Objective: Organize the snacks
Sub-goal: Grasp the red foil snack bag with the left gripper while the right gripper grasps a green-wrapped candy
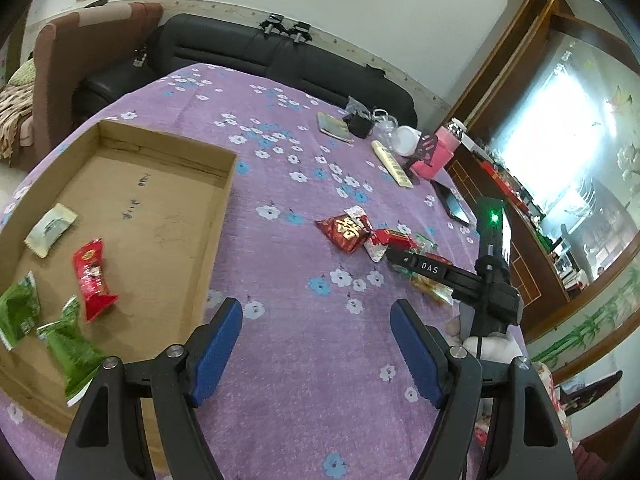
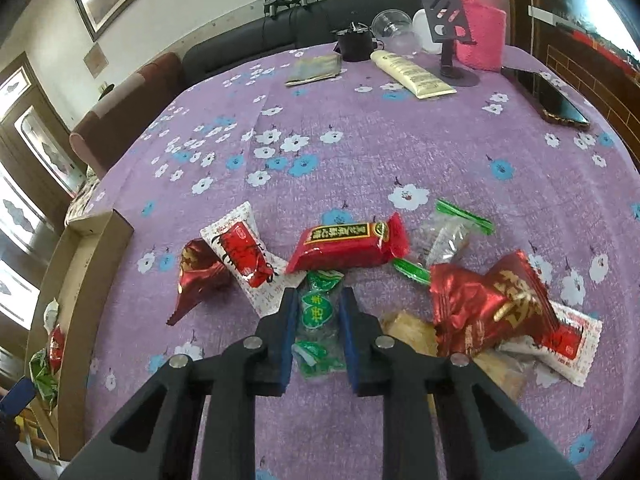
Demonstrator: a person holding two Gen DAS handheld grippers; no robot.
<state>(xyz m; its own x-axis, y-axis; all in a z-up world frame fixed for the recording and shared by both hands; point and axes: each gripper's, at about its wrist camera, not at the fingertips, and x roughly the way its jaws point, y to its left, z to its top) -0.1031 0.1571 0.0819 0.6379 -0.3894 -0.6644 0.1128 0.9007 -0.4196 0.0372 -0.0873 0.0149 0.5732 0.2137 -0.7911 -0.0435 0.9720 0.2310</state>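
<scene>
A shallow cardboard box (image 1: 224, 184) lies on the purple flowered tablecloth at the left; it holds a red packet (image 1: 93, 276), two green packets (image 1: 70, 350) and a pale one (image 1: 50, 230). My left gripper (image 1: 316, 312) is open and empty over bare cloth beside the box. My right gripper (image 2: 320, 300) is shut on a clear green-labelled snack (image 2: 318, 312) in the loose pile. Around it lie a red bar (image 2: 348, 244), a red-and-white packet (image 2: 240, 248), a crumpled dark red packet (image 2: 200, 276) and a large red packet (image 2: 488, 300). The right gripper also shows in the left wrist view (image 1: 394, 258).
At the far table edge stand a pink bottle (image 2: 482, 20), a phone stand (image 2: 450, 28), a cream tube (image 2: 412, 74), a black pouch (image 2: 354, 46) and a clear bowl (image 2: 392, 24). A phone (image 2: 554, 100) lies at the right. A black sofa (image 1: 280, 60) lies behind.
</scene>
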